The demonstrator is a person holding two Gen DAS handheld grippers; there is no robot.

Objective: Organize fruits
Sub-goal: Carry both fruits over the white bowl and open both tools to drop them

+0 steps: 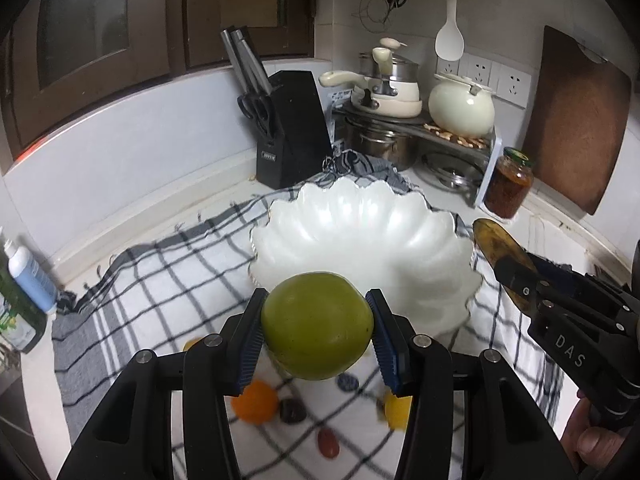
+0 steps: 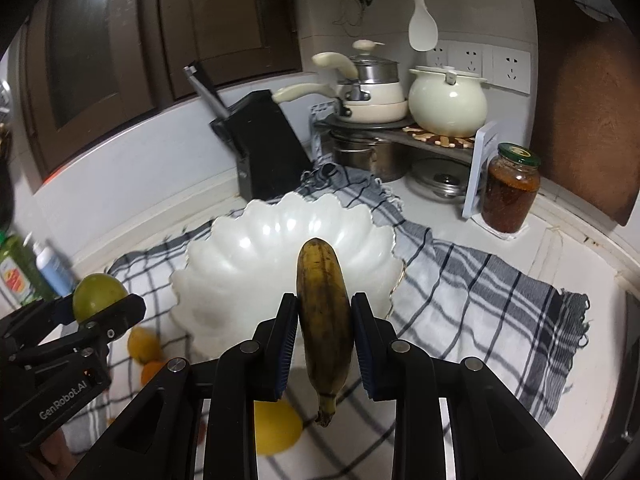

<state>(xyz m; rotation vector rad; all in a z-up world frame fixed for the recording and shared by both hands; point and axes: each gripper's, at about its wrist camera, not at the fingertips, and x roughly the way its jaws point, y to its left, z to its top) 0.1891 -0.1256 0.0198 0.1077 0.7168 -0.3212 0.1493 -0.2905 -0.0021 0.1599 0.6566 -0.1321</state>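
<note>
My left gripper (image 1: 316, 320) is shut on a green apple (image 1: 317, 326), held above the checked cloth (image 1: 160, 280) just short of the white scalloped bowl (image 1: 360, 216). That apple (image 2: 98, 295) and the left gripper (image 2: 86, 312) also show at the left of the right wrist view. My right gripper (image 2: 325, 328) is shut on a brown-spotted banana (image 2: 323, 308), its tip over the near rim of the bowl (image 2: 248, 252). From the left wrist view the banana (image 1: 498, 248) and right gripper (image 1: 516, 276) sit at the bowl's right. The bowl holds nothing.
Loose fruit lies on the cloth below: an orange (image 1: 256, 402), a yellow fruit (image 2: 278, 426), small dark and red ones (image 1: 328, 442). Behind the bowl stand a black knife block (image 1: 294, 128), stacked pots (image 1: 384, 92), a sauce jar (image 2: 510, 188) and a cutting board (image 1: 576, 120). Bottles (image 1: 24, 276) stand at the left.
</note>
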